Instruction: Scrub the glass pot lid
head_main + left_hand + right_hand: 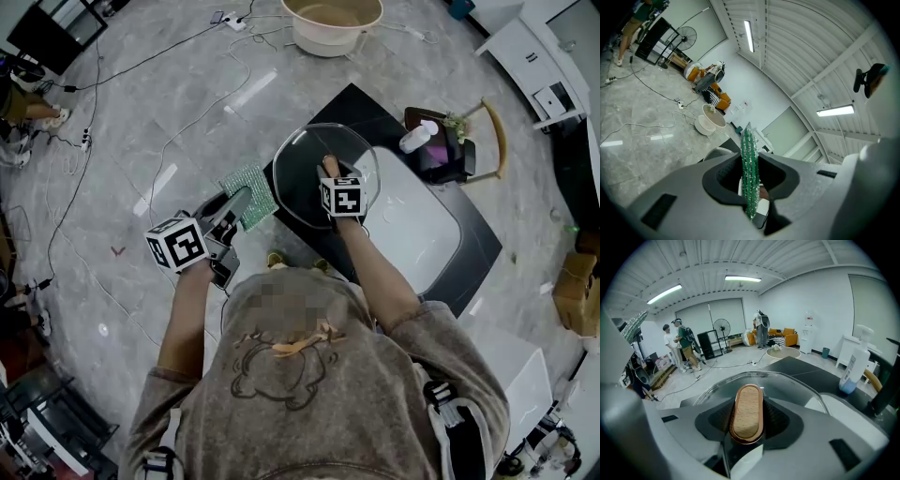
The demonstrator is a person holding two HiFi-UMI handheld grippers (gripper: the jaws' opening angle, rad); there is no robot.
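The round glass pot lid (305, 159) hangs tilted over the black table's left end. My right gripper (328, 171) is shut on its wooden, copper-rimmed handle (746, 411), and the clear dome (792, 385) spreads beyond the jaws in the right gripper view. My left gripper (236, 202) sits left of the lid, shut on a glittery green scrub cloth (247, 195). In the left gripper view the cloth (749, 173) stands edge-on between the jaws. The cloth's edge lies close to the lid's left rim; I cannot tell whether they touch.
A black table (375, 112) carries a white sink basin (417, 230), a soap bottle (414, 137) and a dark caddy (445, 150). A beige tub (330, 23) stands on the floor beyond. Cables (187, 112) trail across the grey floor. People stand far off (682, 345).
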